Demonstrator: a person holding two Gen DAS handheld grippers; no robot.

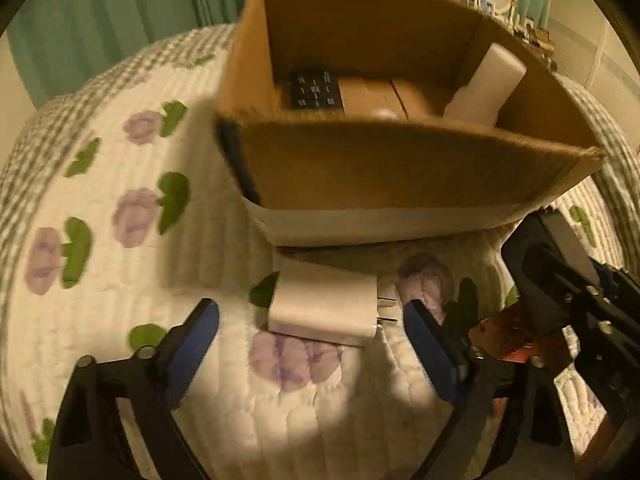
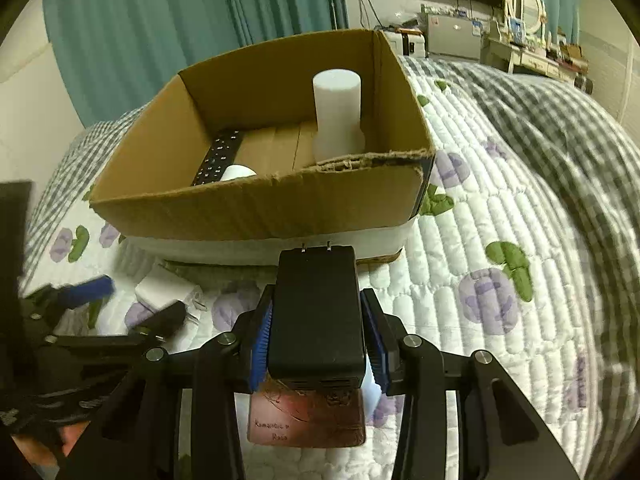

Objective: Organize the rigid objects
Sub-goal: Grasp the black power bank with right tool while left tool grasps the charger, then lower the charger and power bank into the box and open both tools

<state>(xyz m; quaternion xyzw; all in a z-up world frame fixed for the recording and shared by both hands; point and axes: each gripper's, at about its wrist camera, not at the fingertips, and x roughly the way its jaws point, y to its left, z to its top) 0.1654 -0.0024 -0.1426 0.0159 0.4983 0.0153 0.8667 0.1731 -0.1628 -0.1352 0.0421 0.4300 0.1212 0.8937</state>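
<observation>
Right gripper (image 2: 318, 344): angled downward over the quilted bed cover (image 2: 480, 240), jaws pressed onto the two long sides of a black power adapter (image 2: 316, 312). The adapter sits lengthwise between the blue pads (image 2: 262, 344), its two metal prongs pointing forward toward the near wall of the cardboard box (image 2: 256, 208). A reddish-brown flat item (image 2: 308, 420) with faint lettering lies on the cover directly beneath the gripper.

Left gripper (image 1: 312, 320): tilted steeply downward, jaws spread wide. A white plug adapter (image 1: 324, 304) lies flat on the cover between the two blue fingertips (image 1: 200, 328), touching neither; its prongs point toward the right-hand finger. It rests just in front of the box's near wall (image 1: 400, 168). In the right wrist view this gripper (image 2: 128, 300) appears at the left edge, straddling the same white adapter (image 2: 164, 290).

Box contents: a white cylinder (image 2: 338, 112) stands upright against the right wall; a black remote control (image 2: 218, 156) lies along the left side of the floor; a small white rounded object (image 2: 238, 172) lies beside the remote at the near wall, identity not determinable.

The left wrist view is blurred.
</observation>
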